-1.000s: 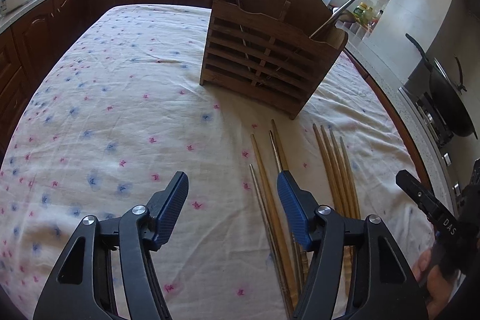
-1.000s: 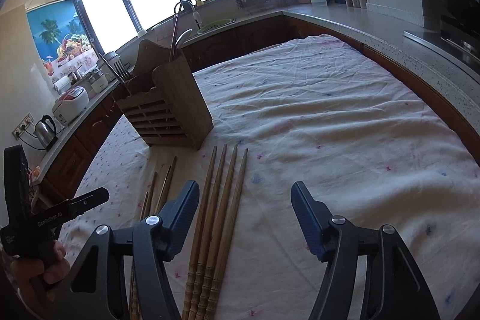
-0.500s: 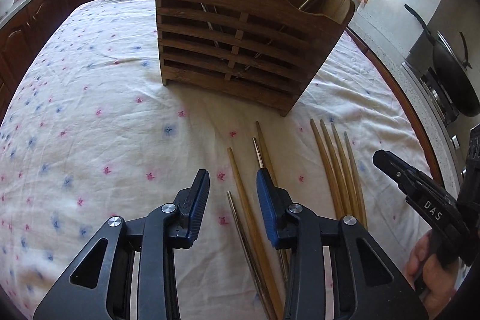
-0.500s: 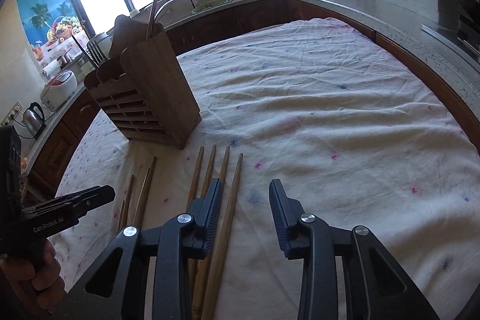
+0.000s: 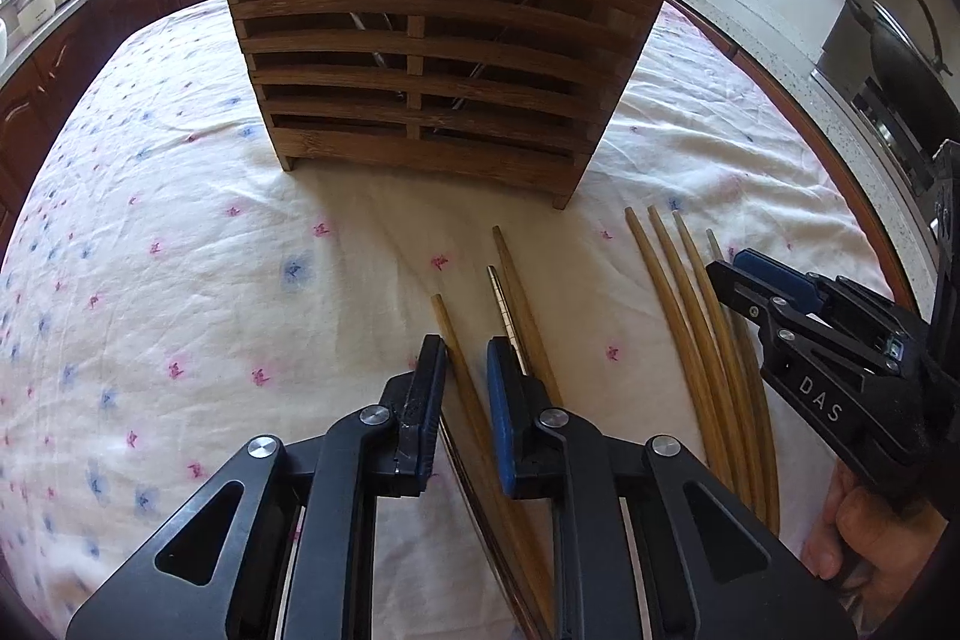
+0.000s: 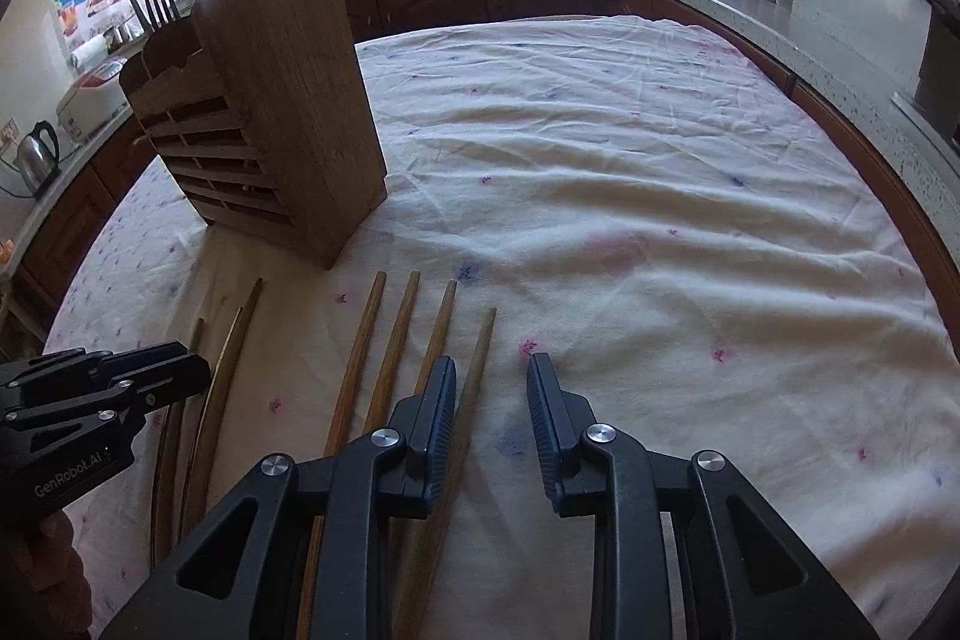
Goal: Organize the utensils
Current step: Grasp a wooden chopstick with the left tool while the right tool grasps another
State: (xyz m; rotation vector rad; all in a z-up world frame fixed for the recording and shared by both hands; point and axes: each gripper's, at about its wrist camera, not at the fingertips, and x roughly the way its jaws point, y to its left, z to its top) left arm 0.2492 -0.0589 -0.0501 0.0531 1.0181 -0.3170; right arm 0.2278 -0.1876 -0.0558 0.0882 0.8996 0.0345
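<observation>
We hold the left gripper (image 5: 465,370) low over the floral cloth (image 5: 180,244) on the worktop, its jaws narrow and closing around one wooden chopstick (image 5: 456,358); the blue pads flank it, though we cannot quite tell whether they already press on it. A metal chopstick (image 5: 503,307) and another wooden one (image 5: 519,280) lie just beside the right pad, toward 1 o'clock. At 12 o'clock stands the slatted wooden utensil holder (image 5: 438,58), with metal handles leaning inside.

Our right gripper (image 6: 487,400) sits over a second group of four longer chopsticks (image 6: 396,334), which lie side by side pointing toward 12 o'clock. Its jaws are partway in and closing; the rightmost stick (image 6: 480,364) runs just inside the left pad, while bare cloth shows in the rest of the gap. From this view the holder (image 6: 282,112) stands at 10 o'clock, forks (image 6: 159,1) rising from its front compartment. The left gripper (image 6: 150,376) shows at 9 o'clock, a hand (image 6: 42,574) beneath it.
</observation>
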